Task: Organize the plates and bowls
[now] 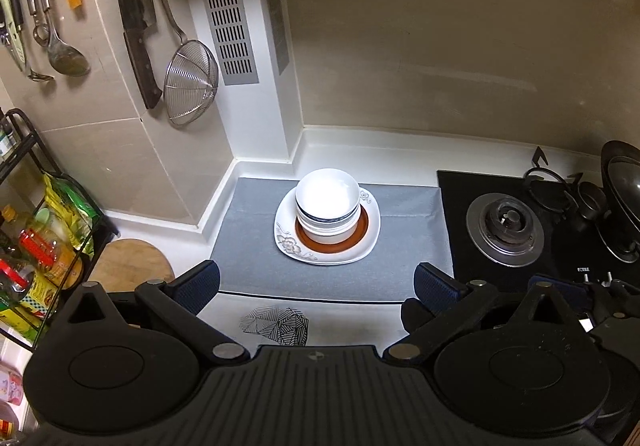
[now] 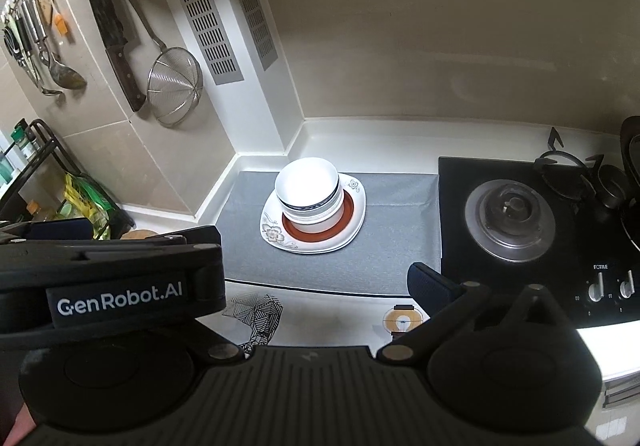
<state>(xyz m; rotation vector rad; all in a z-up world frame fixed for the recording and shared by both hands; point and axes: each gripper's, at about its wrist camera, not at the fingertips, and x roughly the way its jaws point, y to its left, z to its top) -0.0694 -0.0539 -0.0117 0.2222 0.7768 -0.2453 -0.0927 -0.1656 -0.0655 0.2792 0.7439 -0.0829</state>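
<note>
At nine o'clock a black wire rack [image 1: 24, 165] holds bottles and packets, with utensils, a cleaver and a wire strainer [image 1: 191, 81] hanging on the wall at ten and eleven. The left gripper [image 1: 316, 282] sits low at six, fingers spread wide, holding nothing. On the bench's grey mat [image 1: 248, 246], dead centre, stacked white bowls [image 1: 327, 201] rest on stacked plates [image 1: 328, 250]. The right gripper [image 2: 316, 266] is likewise spread open and empty. At three o'clock lies the black stove [image 1: 506, 226].
</note>
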